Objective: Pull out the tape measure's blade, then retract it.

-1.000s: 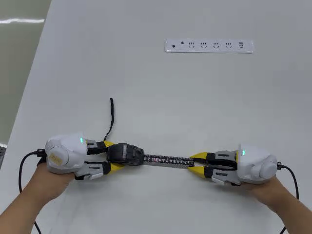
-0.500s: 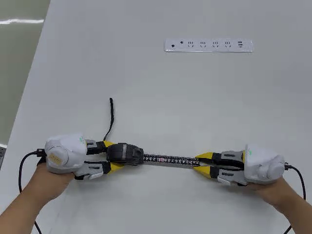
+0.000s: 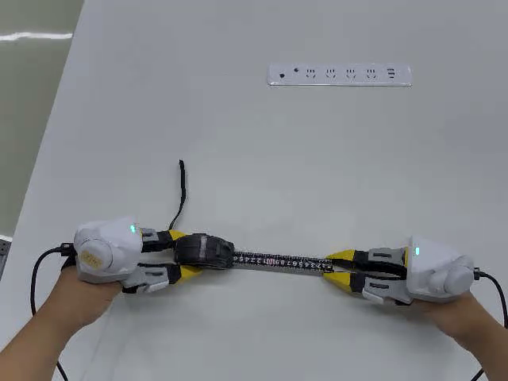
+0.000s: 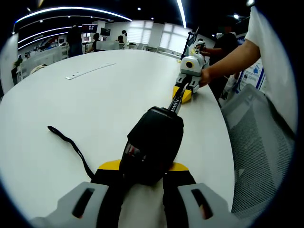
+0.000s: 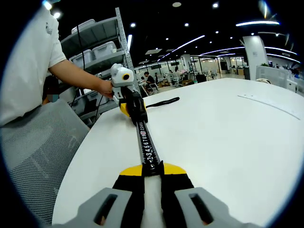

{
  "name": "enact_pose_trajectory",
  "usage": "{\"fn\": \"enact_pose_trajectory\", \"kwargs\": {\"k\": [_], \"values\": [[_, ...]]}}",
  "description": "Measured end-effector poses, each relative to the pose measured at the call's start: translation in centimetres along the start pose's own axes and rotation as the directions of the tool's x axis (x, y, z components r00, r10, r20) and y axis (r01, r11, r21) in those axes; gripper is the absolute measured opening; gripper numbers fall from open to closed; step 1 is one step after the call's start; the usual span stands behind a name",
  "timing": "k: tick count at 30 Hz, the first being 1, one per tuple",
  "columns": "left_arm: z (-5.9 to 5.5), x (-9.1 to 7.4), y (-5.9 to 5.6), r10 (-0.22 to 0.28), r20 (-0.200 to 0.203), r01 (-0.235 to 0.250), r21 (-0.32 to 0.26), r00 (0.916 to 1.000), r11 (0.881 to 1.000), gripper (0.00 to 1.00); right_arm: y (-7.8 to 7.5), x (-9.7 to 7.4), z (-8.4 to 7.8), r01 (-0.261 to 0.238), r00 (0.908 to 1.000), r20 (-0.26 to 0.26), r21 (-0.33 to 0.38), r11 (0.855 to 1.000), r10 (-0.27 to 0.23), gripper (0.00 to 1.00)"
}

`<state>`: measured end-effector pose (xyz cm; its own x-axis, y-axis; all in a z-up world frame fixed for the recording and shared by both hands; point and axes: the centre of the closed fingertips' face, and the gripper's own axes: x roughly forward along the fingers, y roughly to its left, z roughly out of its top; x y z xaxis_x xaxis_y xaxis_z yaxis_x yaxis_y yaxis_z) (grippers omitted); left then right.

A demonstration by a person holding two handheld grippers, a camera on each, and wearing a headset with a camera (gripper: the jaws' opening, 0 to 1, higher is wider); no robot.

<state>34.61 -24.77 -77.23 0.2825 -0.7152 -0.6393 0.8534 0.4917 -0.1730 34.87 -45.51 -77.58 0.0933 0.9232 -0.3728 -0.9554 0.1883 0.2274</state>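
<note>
Since 1 s ago, the right hand-held gripper (image 3: 328,264) is sliding rightward in the head view, baring more blade (image 3: 278,260) from the tape measure case (image 3: 204,251), clamped lower left by the left hand-held gripper (image 3: 184,252) on the worktop (image 3: 262,159). Left gripper view: jaws are squeezing the tape measure case (image 4: 152,142), centre. Right gripper view: jaws are pinching the blade (image 5: 146,142), lower centre. A slipping pinch could be letting the blade whip back.

The worktop (image 3: 278,159) is recorded as smooth, white, faintly glossy. The tape measure case (image 3: 204,251) is noted as dull-sheened black plastic, its blade (image 3: 282,261) smooth and printed, its strap (image 3: 182,194) woven cloth. The power strip (image 3: 340,75) is seen as smooth white plastic.
</note>
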Motion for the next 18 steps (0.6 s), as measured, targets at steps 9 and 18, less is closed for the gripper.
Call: {"fn": "enact_pose_trajectory", "kwargs": {"k": [9,18], "values": [[-0.1,0.1,0.1,0.0,-0.001,0.0,-0.003,1.0,1.0,0.28,-0.3,-0.9,-0.3,0.007,0.9999,-0.007,0.001,1.0,-0.007,0.1],[-0.1,0.1,0.1,0.001,-0.003,-0.001,-0.005,1.0,1.0,0.28,-0.5,-1.9,-0.7,0.017,0.9998,-0.01,0.007,1.0,-0.017,0.1]]}}
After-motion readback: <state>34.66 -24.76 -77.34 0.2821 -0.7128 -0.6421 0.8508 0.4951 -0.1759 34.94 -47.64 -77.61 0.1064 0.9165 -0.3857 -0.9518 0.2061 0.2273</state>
